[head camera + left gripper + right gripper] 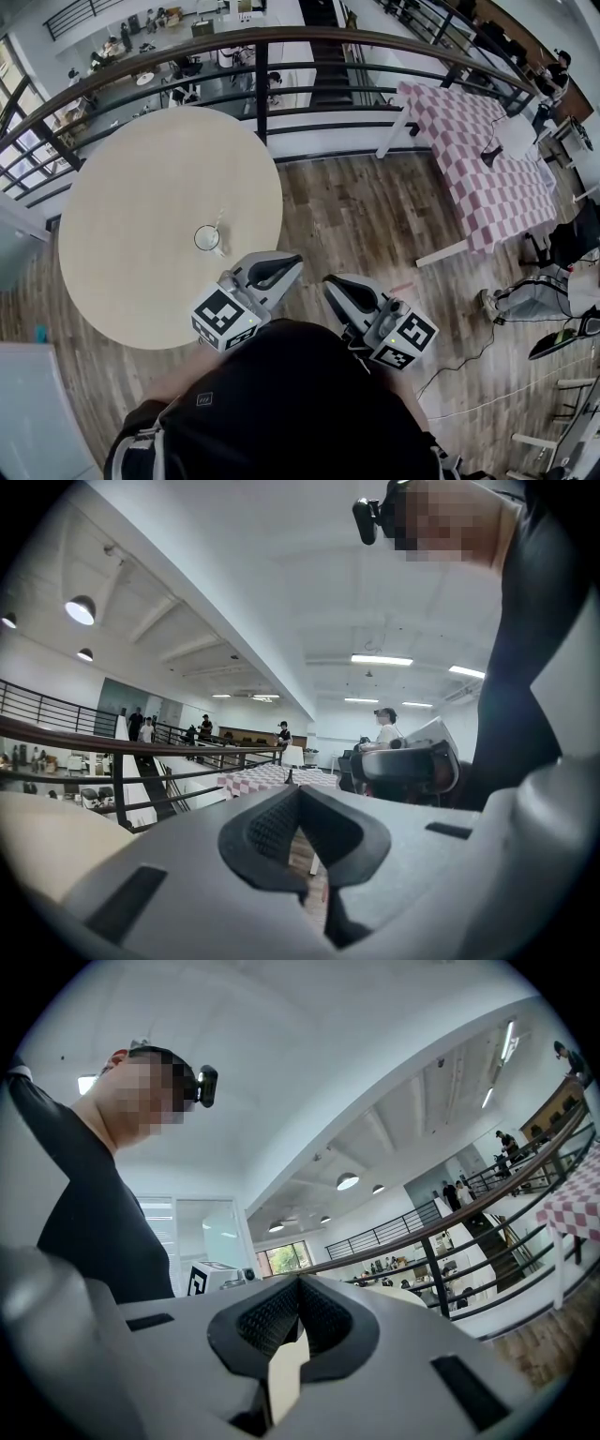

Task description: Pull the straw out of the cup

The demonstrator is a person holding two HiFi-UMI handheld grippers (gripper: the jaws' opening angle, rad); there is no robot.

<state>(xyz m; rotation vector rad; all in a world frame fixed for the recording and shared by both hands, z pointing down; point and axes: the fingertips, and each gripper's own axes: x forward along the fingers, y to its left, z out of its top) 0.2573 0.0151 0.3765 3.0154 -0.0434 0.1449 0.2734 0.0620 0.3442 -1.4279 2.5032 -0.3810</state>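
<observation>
A small cup (206,238) stands on the round beige table (141,197), near its right front edge. A pale straw (219,223) sticks out of the cup and leans up and to the right. My left gripper (292,262) hangs just off the table's edge, to the right of and below the cup, and is apart from it. In the left gripper view it (298,791) is shut with nothing between its pads. My right gripper (333,283) is beside it over the wood floor. It (300,1281) is shut and empty too. Neither gripper view shows the cup.
A dark curved railing (262,70) runs behind the table at a balcony edge. A pink checked table (487,159) stands at the right, with a person's legs (525,300) and cables on the floor near it. A white cabinet (37,412) sits at the lower left.
</observation>
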